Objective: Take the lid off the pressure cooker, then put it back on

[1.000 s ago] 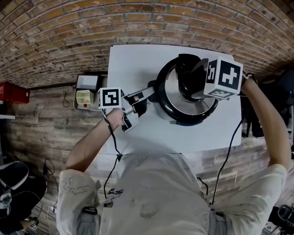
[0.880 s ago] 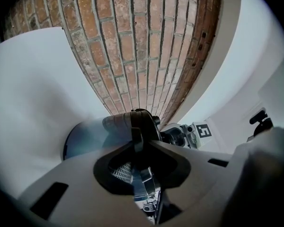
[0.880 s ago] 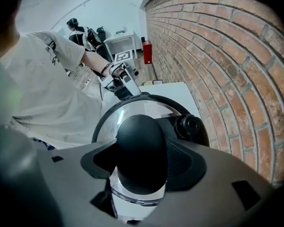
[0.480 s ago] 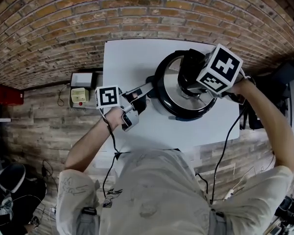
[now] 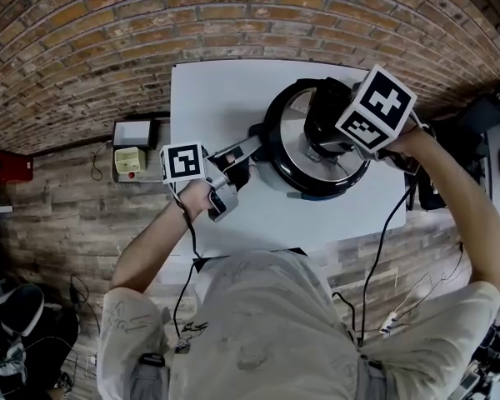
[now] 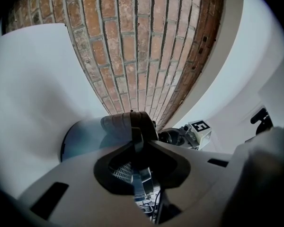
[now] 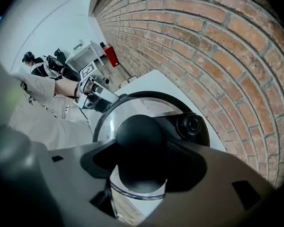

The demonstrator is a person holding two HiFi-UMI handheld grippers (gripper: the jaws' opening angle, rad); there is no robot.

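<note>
The pressure cooker [image 5: 277, 167] is seen right of centre on the white counter [image 5: 217, 98], with its lid [image 5: 293, 152] seated. The lid's black knob [image 7: 141, 143] is clasped from above by the right tool [image 5: 332, 133], jaws wide around it. The side handle [image 5: 243, 151] is pinched by the narrowly set left tool [image 5: 252, 148]. A twist of the lid is judged to be in hand. Once it is freed, a straight lift is called for.

Left gripper [image 5: 240, 152]: level, pointing right, jaws clamped on cooker handle [image 6: 137, 143]; left forearm [image 5: 150, 248] bent. Right gripper [image 5: 332, 133]: pointing down, jaws closed round lid knob [image 7: 141, 141]; right arm [image 5: 460, 215] extended.
</note>
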